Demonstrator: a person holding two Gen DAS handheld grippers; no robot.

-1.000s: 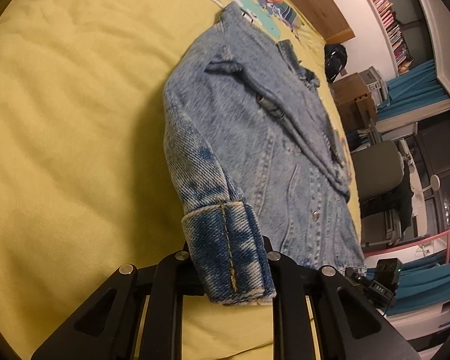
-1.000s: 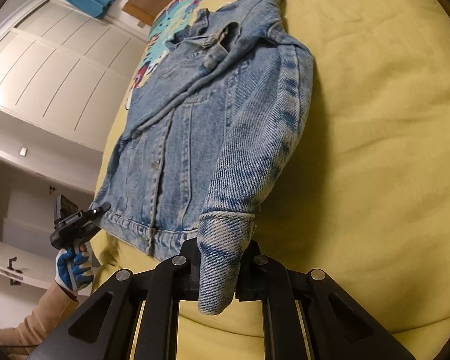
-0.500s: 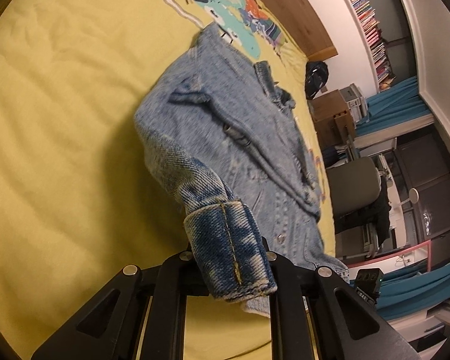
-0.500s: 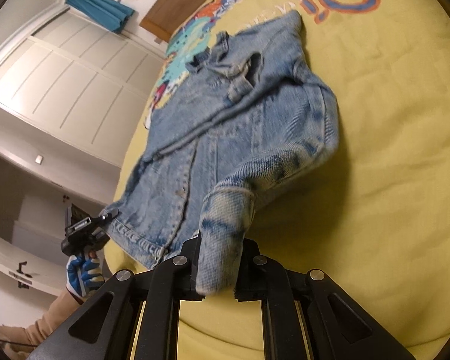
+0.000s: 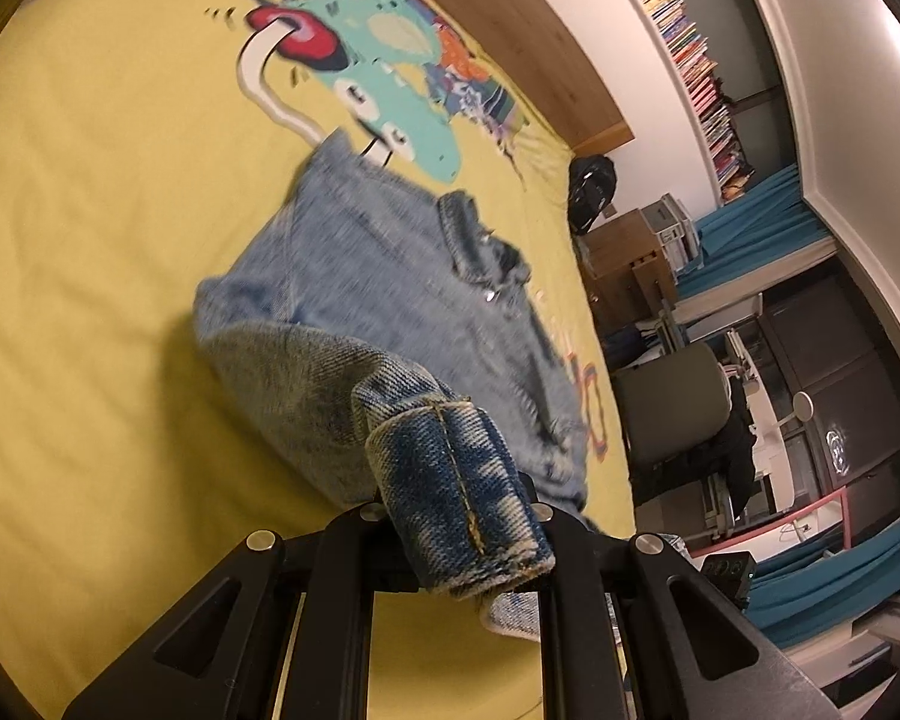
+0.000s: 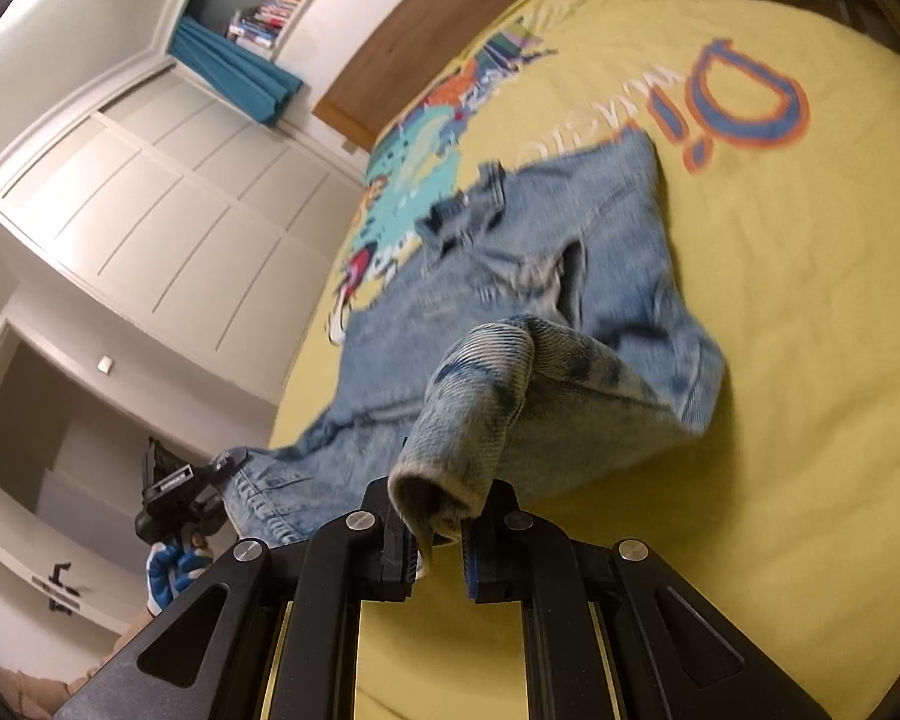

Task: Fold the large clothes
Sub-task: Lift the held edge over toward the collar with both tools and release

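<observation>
Both sleeve cuffs have risen and swung in over the denim jacket [image 5: 390, 276] since a second ago, bunching the sleeves above its chest. Clamped on one dark-washed cuff [image 5: 459, 498] is the left gripper [image 5: 459, 546], while the right gripper [image 6: 438, 540] pinches the other cuff [image 6: 450, 456]. Beneath them, the jacket's body lies front-up on the yellow bedspread [image 5: 90, 210], collar toward the wooden headboard [image 6: 426, 30].

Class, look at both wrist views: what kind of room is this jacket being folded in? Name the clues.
Most likely a bedroom that doubles as a study: the denim jacket lies on a yellow printed bedspread against a wooden headboard, with packed bookshelves and an office chair beside it.
</observation>
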